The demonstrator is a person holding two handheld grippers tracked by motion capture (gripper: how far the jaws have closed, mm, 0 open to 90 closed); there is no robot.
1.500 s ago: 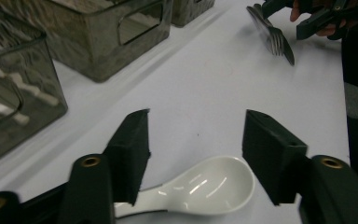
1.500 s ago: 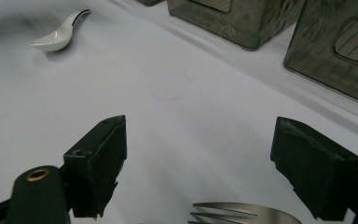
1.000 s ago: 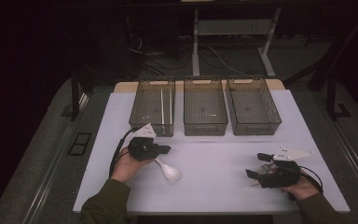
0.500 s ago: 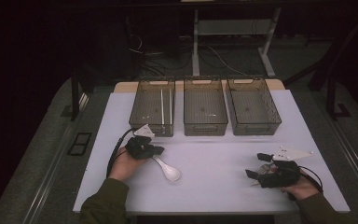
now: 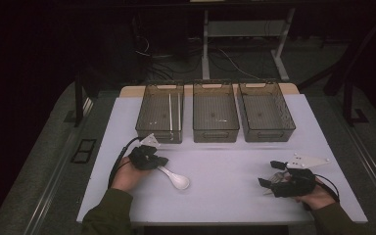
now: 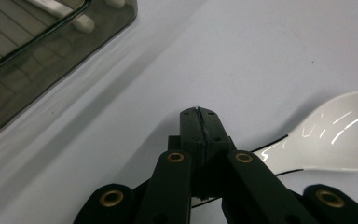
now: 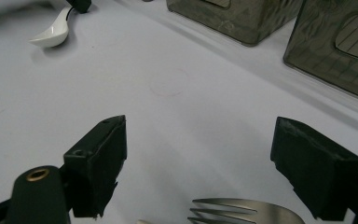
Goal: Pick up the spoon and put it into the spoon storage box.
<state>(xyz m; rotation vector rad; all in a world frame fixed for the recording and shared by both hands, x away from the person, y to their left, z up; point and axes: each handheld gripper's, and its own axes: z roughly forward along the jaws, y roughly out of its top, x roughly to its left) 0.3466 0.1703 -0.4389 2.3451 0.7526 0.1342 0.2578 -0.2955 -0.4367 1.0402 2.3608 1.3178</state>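
Note:
A white spoon [image 5: 177, 179] lies on the white table, its bowl toward me. My left gripper [image 5: 160, 160] is shut just above the handle end. In the left gripper view the pads [image 6: 199, 122] meet flush, and the spoon [image 6: 340, 135] runs off to the right, its handle passing under the jaws. My right gripper [image 5: 270, 174] rests open near the front right of the table. A metal fork [image 7: 242, 210] lies on the table between its spread jaws [image 7: 200, 128], untouched by either pad.
Three smoky clear bins stand in a row at the back: left [image 5: 159, 138], middle [image 5: 215, 136], right [image 5: 269, 134]. The left bin holds thin white sticks [image 5: 170, 112]. Bare table [image 5: 225, 166] stretches between the two grippers.
My left gripper has shifted slightly to the left, still shut. The spoon and the right gripper have stayed where they were.

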